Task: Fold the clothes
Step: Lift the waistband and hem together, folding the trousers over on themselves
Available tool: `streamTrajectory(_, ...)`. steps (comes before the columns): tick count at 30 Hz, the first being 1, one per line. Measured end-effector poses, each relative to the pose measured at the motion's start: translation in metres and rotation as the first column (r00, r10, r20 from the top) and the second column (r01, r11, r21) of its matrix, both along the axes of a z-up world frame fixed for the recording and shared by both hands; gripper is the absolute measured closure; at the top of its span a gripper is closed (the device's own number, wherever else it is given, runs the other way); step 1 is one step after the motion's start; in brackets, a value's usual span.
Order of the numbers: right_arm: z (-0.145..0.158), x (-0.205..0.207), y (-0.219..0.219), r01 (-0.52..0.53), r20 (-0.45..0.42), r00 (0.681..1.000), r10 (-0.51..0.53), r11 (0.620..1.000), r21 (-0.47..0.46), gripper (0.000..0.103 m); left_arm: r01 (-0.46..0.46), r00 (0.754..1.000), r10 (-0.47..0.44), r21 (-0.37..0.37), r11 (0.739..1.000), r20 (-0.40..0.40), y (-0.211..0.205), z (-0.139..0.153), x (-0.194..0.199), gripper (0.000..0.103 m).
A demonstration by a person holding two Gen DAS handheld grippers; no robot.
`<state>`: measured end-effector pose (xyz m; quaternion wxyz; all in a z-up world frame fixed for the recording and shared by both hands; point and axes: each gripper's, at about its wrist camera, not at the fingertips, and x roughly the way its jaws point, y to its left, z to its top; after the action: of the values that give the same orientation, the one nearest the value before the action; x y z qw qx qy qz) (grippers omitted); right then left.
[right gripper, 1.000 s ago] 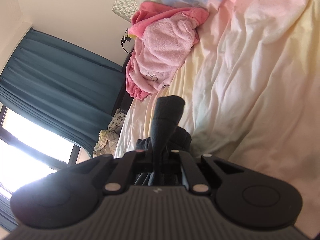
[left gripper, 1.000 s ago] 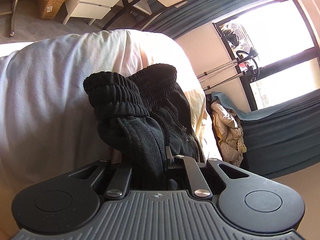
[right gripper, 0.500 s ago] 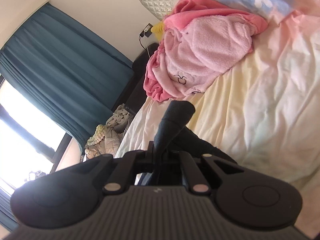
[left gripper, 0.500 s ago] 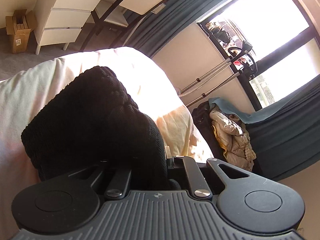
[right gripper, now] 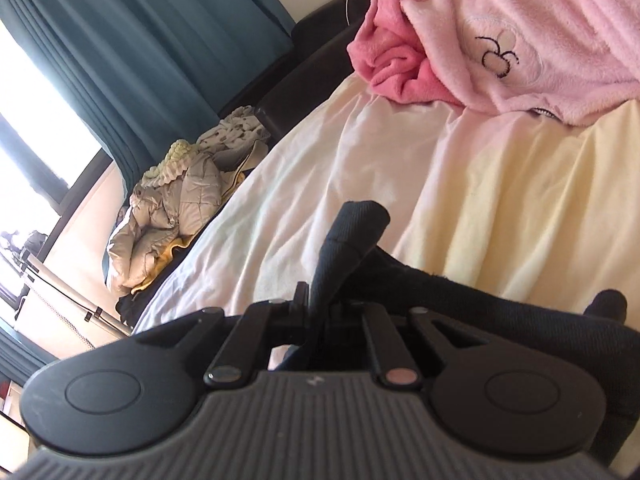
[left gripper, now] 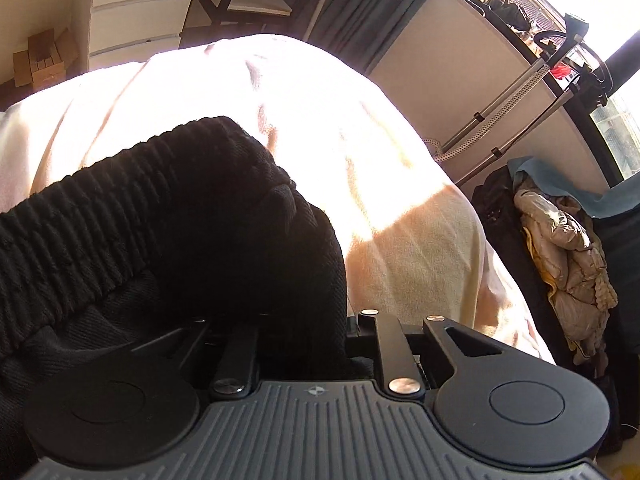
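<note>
Lowered onto the bed [left gripper: 400, 200], black garment [left gripper: 180, 220] stays pinched by both fingers; pink robe [right gripper: 540, 40] shows only rightward

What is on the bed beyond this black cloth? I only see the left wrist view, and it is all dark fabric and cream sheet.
Observer: A pink fleece robe lies heaped further up the bed sheet.
Operator: Is the other gripper holding anything?
Observer: Yes, the right gripper pinches a fold of the same black garment.
Operator: Any markings on the robe?
Observer: A small black embroidered outline on its pale patch.
</note>
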<state>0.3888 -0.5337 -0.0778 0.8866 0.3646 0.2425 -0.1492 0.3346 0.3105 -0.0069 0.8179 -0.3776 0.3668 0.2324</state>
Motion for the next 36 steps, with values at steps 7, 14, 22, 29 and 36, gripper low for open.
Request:
streamTrajectory(7, 0.015, -0.048, -0.011, -0.035, 0.035, 0.999, 0.035, 0.999, 0.008, 0.059, 0.124, 0.987, -0.126, 0.022, 0.992, 0.099, -0.015, 0.034, -0.036, 0.016)
streamTrajectory(14, 0.042, -0.126, -0.015, -0.055, 0.075, 0.996, 0.055, 0.998, -0.005, 0.048, 0.116, 0.948, -0.083, -0.091, 0.989, 0.307, -0.037, 0.036, -0.142, 0.007)
streamTrajectory(22, -0.006, -0.201, -0.026, -0.001, 0.031, 1.0, -0.004, 0.989, 0.151, 0.038, 0.03, 0.965, 0.038, -0.249, 0.968, 0.261, -0.019, -0.033, -0.243, 0.007)
streamTrajectory(29, -0.058, -0.188, -0.024, -0.027, 0.059, 0.998, 0.007, 0.94, 0.34, 0.026, 0.022, 0.915, 0.139, -0.391, 0.92, 0.378, 0.013, -0.068, -0.238, 0.007)
streamTrajectory(36, -0.062, -0.127, -0.021, 0.011, 0.118, 0.992, -0.047, 0.957, 0.289, 0.039, 0.002, 0.932, 0.084, -0.237, 0.972, 0.353, 0.006, -0.056, -0.18, 0.023)
